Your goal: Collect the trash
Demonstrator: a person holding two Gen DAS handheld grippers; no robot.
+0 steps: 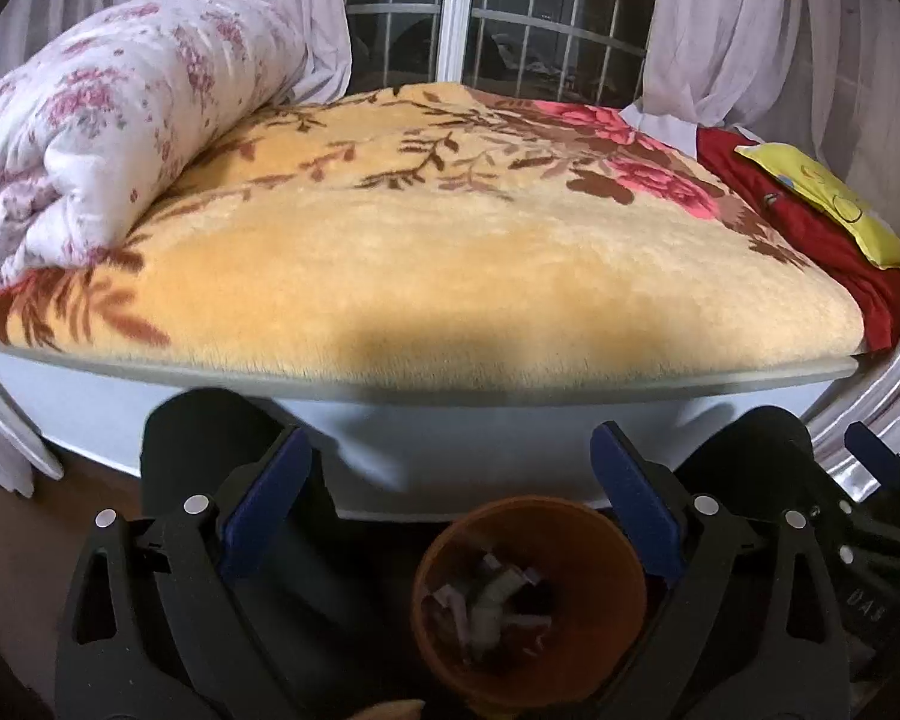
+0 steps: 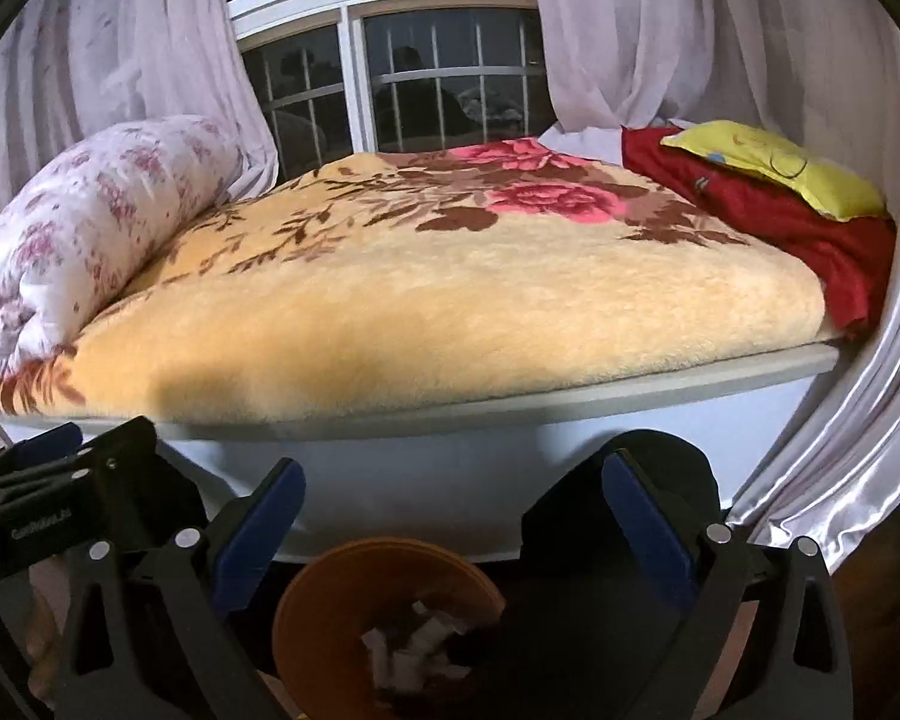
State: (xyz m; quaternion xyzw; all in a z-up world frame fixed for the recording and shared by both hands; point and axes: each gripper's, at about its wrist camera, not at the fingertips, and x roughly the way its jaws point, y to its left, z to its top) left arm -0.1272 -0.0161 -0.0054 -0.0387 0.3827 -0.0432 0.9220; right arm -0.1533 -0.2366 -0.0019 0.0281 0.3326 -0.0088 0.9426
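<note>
An orange bin [image 1: 528,600] stands on the dark floor in front of the bed, with several crumpled white paper scraps [image 1: 498,600] inside. It also shows in the right wrist view [image 2: 384,618] with the scraps [image 2: 414,648]. My left gripper [image 1: 450,450] is open and empty, held above the bin with the bin between its fingers. My right gripper [image 2: 453,480] is open and empty, also above the bin. The right gripper shows at the right edge of the left wrist view [image 1: 882,480], and the left gripper shows at the left edge of the right wrist view [image 2: 48,468].
A bed with a yellow floral blanket [image 1: 450,252] fills the middle. A rolled white floral quilt [image 1: 108,120] lies at its left. A red cloth [image 1: 810,216] and a yellow pillow [image 1: 828,198] lie at its right. Curtains [image 2: 660,30] and a barred window [image 2: 414,60] stand behind.
</note>
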